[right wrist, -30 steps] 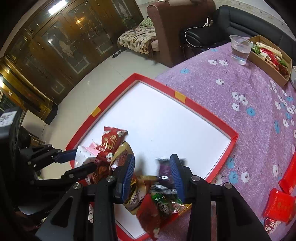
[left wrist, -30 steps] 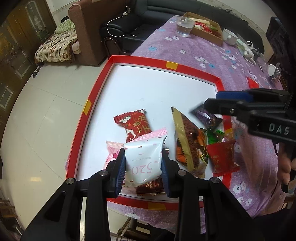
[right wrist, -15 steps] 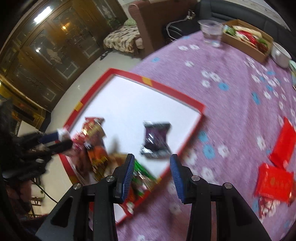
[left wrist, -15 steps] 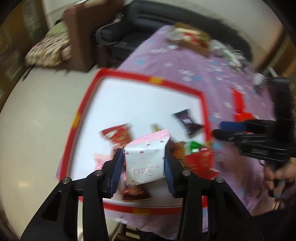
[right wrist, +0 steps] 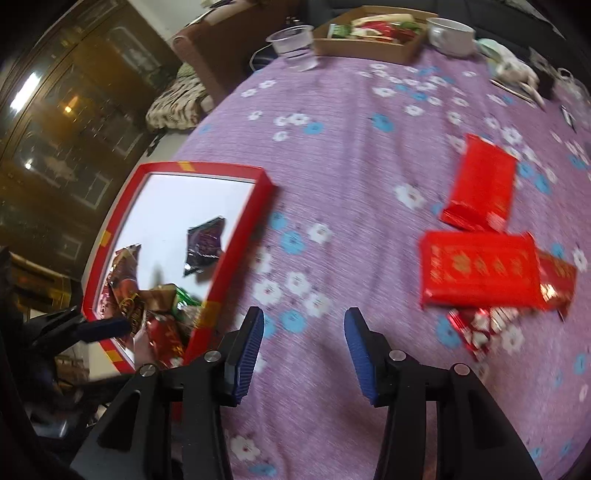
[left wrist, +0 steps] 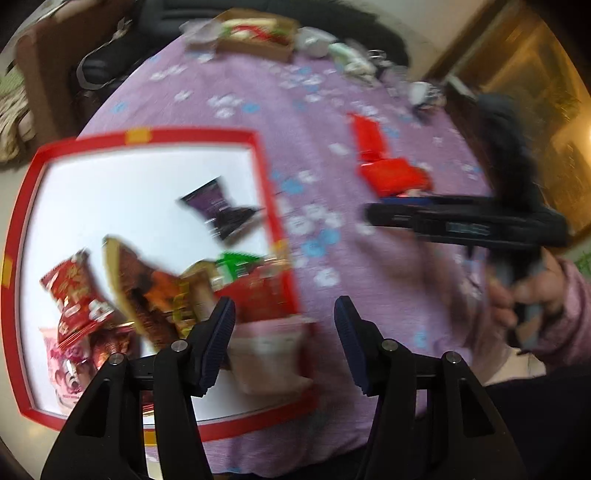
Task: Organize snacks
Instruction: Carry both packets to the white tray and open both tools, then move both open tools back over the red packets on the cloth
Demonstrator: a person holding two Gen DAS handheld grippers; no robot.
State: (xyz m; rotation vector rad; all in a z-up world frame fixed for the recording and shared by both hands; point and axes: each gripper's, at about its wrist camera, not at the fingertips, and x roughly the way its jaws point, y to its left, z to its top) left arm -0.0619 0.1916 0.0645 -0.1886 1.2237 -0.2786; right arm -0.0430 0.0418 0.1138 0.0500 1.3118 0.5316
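Observation:
My left gripper (left wrist: 282, 343) hangs over the near right corner of the red-rimmed white tray (left wrist: 258, 177). Its jaws are opening. The white and pink packet (left wrist: 269, 354) is a blur between them, close to the left finger and free of the right one. A pile of snack packets (left wrist: 147, 291) lies at the tray's near side, and a purple packet (left wrist: 221, 214) lies apart from it. My right gripper (right wrist: 303, 343) is over the purple flowered cloth, its jaws opening with nothing between them. Red packets (right wrist: 480, 269) lie to its right on the cloth.
A cardboard box of snacks (right wrist: 369, 37), a clear plastic cup (right wrist: 291, 40) and a white bowl (right wrist: 450, 33) stand at the table's far edge. A person's hand (left wrist: 517, 295) holds the right gripper. The tray (right wrist: 236, 236) sits at the table's left end, by the floor drop.
The left gripper swung right and its jaws widened, so the white packet slid down out of their hold. The right gripper left the purple packet in the tray and moved right over the cloth.

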